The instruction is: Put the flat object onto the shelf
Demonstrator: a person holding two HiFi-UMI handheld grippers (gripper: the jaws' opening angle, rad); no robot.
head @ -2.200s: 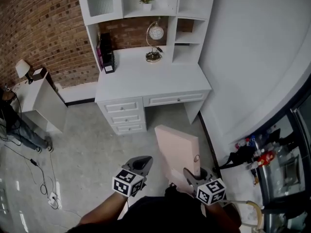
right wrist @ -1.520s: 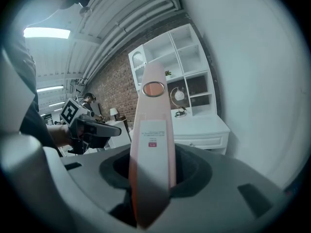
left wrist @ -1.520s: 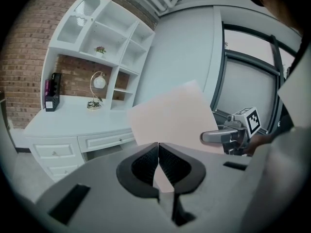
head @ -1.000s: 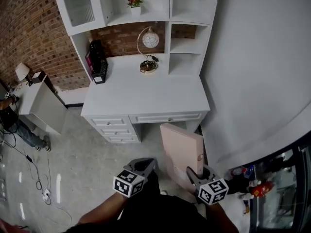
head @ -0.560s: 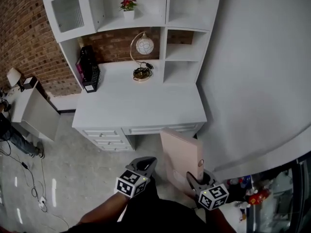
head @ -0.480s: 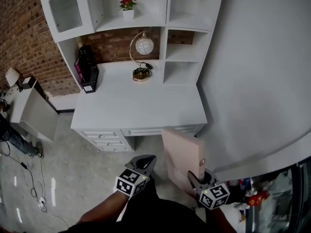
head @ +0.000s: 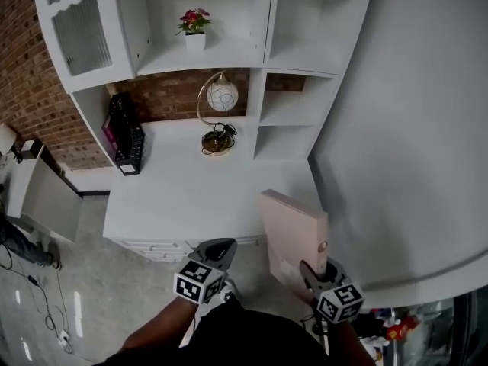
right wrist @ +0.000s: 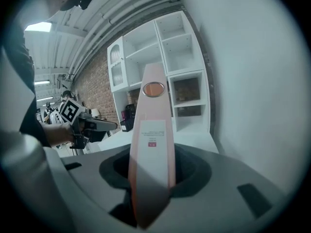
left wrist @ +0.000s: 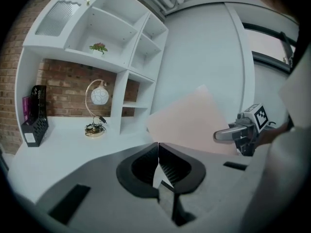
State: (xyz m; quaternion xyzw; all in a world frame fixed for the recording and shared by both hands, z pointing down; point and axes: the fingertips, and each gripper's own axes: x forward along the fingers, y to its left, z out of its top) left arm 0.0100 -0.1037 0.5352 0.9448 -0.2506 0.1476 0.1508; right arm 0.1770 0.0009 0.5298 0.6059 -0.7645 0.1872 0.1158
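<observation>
The pink binder [head: 293,233] is pinched upright between the fingers of the right gripper [head: 311,271]. The fingers of the left gripper [head: 219,247] are pressed together, empty. The carrying step is judged in hand. Next, the binder must be raised to the shelf [head: 284,118] ahead of the fingers.

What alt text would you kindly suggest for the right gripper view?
The right gripper holds a pink binder upright, spine toward the camera, before a white desk with open shelves. The left gripper shows at the left.
</observation>
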